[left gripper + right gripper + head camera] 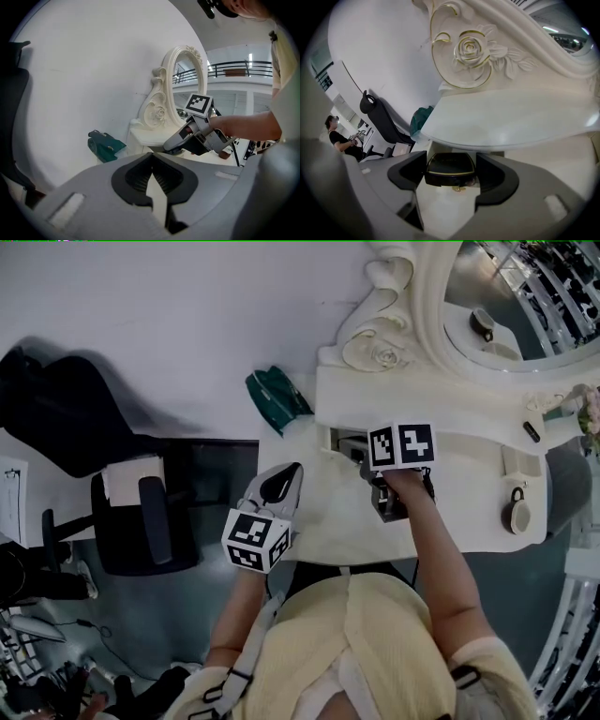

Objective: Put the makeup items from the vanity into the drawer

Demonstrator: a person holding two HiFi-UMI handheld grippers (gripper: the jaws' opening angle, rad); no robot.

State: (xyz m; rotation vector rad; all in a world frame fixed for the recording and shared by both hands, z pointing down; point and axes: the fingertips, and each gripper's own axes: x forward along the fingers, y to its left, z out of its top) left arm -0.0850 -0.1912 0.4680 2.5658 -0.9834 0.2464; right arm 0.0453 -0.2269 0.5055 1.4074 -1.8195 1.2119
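Looks to me like a bedroom corner staged inside a big office or studio hall, not a real home. Straight ahead of my right gripper [451,173] there's a cream carved vanity [511,117] with an oval mirror [187,84] against a bare white wall. Out past it runs a gallery railing [234,70]. Left of my left gripper [281,482] sits a black office chair [141,521], and another person [340,138] is well off to that side.

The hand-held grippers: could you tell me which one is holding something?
The right hand-held gripper: a black gold-trimmed case sits between its jaws, while the left hand-held gripper is shut empty.
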